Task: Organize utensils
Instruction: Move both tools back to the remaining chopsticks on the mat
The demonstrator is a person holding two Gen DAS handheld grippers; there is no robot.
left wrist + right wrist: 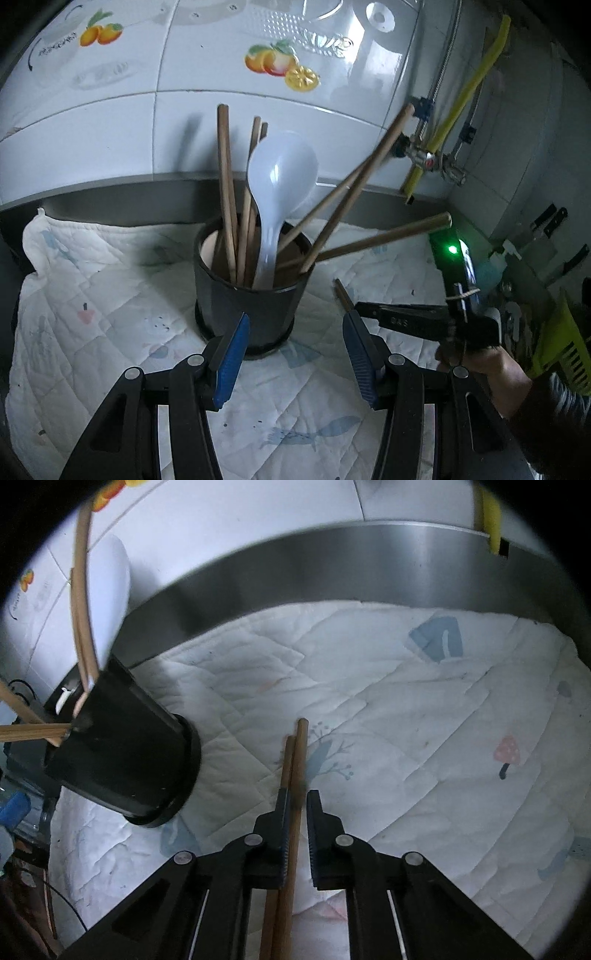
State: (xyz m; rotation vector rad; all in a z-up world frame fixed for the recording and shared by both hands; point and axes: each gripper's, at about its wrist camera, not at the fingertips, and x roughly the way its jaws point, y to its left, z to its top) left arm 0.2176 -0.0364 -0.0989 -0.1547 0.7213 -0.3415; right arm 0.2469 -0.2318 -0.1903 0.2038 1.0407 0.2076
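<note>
Both views are dim and cool-toned, with heavy fisheye bending and black vignetting at the corners (stronger in the right wrist view). Glare streaks the glossy wall tiles (258, 48) at upper centre; a green indicator light (451, 250) glows at right.

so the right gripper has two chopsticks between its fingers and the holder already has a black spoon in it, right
Not quite: the spoon in the holder is white, as the left wrist view shows. The rest holds: the right gripper has two chopsticks between its fingers, seen in the right wrist view.
</note>
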